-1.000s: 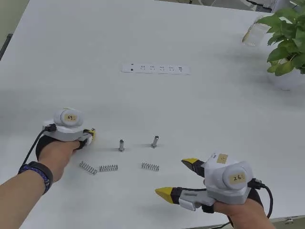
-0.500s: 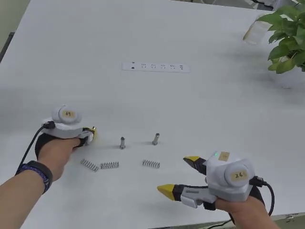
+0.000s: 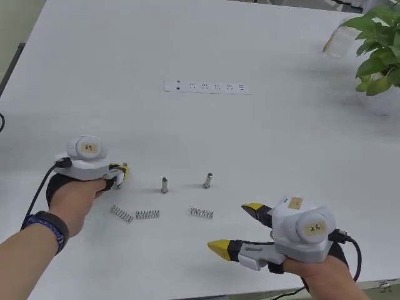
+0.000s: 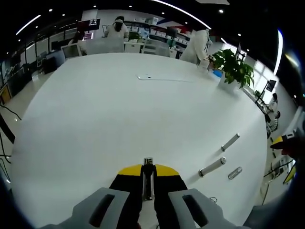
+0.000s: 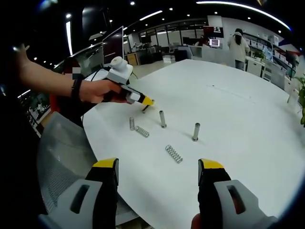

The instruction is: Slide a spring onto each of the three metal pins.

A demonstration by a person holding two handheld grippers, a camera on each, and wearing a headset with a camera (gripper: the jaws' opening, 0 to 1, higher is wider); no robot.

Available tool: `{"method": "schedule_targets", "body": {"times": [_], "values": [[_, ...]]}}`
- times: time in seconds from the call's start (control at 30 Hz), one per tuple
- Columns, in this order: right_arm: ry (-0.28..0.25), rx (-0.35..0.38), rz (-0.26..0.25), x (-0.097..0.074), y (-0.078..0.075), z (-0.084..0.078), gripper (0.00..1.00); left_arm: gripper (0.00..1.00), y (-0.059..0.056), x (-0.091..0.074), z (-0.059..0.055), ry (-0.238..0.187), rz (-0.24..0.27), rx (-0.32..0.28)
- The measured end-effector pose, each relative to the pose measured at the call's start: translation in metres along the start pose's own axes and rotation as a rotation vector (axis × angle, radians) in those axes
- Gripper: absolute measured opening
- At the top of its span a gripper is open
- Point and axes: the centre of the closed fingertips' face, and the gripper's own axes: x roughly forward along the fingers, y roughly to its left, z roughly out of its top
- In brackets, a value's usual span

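Although no spring is yet fitted, three springs [image 3: 147,214] are seen lying on the bench [image 3: 250,137] beside two upright pins [image 3: 164,185], the third pin [image 4: 148,176] is clamped in the left hand-held gripper [image 3: 122,172], and the right hand-held gripper [image 3: 232,228] is spread wide.

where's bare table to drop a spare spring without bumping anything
Widest free patch: table between the power strip and the standing pins. Also bare right of the pins toward the plant, and beyond the strip. Crowded: the near edge, where pins, springs, the left gripper shut on a pin and the open right gripper cluster.
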Motion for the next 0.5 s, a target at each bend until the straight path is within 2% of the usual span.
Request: {"method": "schedule_targets", "body": {"times": [0.5], "values": [[-0.005, -0.006, 0.002, 0.000, 0.003, 0.000, 0.66, 0.00, 0.006, -0.013, 0.001, -0.017, 0.017, 0.018]]}}
